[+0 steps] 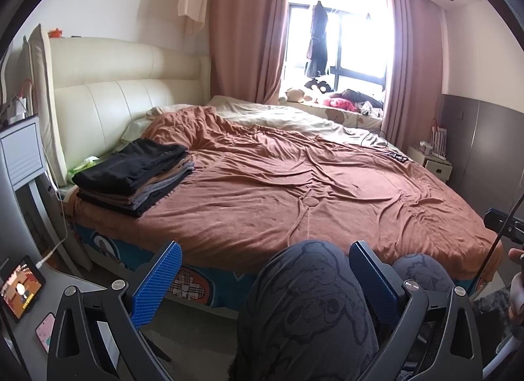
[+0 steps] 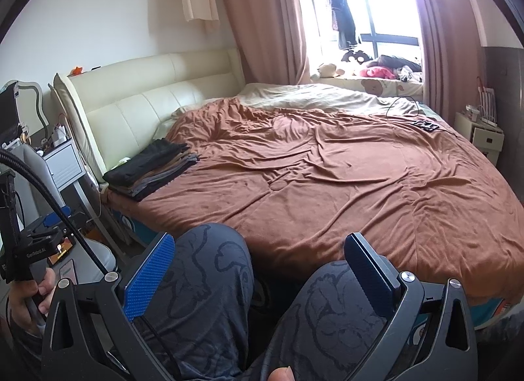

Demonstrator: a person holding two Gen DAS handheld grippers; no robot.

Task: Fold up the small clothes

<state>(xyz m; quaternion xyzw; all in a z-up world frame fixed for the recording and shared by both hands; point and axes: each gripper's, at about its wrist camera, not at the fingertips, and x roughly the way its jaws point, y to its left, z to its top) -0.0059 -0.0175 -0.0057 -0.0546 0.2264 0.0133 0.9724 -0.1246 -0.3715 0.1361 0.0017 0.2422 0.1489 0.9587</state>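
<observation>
A stack of folded dark, brown and grey clothes lies on the brown bedspread near the cream headboard, at the bed's left corner. My left gripper is open, held low over a person's knees in patterned grey trousers, well short of the stack. My right gripper is open too, above the same knees, with nothing between its blue pads. No loose garment shows on the bed.
A bedside cabinet with cables, a lit tablet and a phone stand left of the bed. A small white nightstand is far right. Soft toys and clothes fill the window sill. A hand holds the other gripper's handle.
</observation>
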